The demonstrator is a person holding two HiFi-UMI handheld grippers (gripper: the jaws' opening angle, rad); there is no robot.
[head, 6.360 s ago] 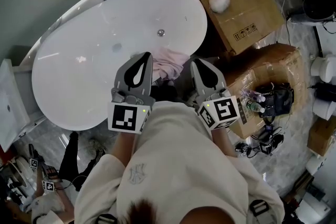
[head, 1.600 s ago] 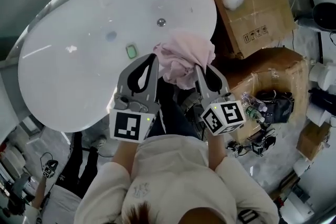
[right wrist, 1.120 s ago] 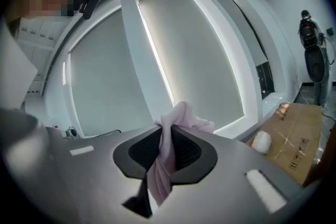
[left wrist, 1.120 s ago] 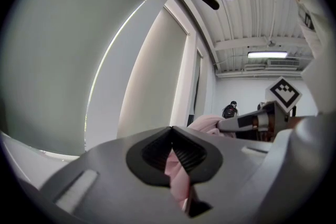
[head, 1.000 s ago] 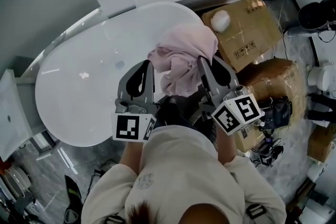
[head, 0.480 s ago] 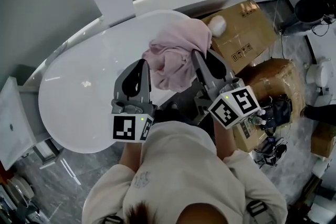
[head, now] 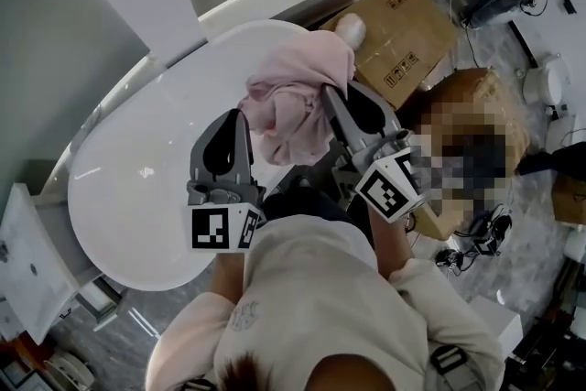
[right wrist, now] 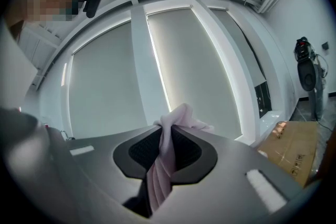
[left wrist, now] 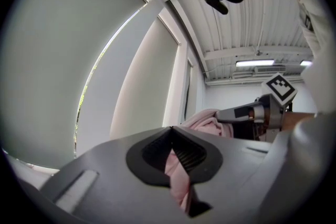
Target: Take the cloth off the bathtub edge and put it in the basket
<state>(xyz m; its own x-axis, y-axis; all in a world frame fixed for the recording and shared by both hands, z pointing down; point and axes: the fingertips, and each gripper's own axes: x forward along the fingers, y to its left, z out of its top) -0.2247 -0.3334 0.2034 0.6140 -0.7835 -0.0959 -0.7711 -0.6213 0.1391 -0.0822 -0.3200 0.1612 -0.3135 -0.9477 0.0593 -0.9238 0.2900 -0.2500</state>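
Pink cloth [head: 291,101] hangs bunched between our two grippers, clear of the white bathtub [head: 137,169] and over the tub's end nearest the cardboard box [head: 407,27]. We hold the left gripper [head: 241,116] with its jaws pressed together on one fold of the cloth, the fabric squeezed between the ribbed pads [left wrist: 187,153]. Our right gripper [head: 326,92], on the side of the bathtub toward the box, pinches a pleated bunch of the same cloth between its closed jaws. Both grippers sit side by side above the bathtub's rim, and the cloth spills past their tips.
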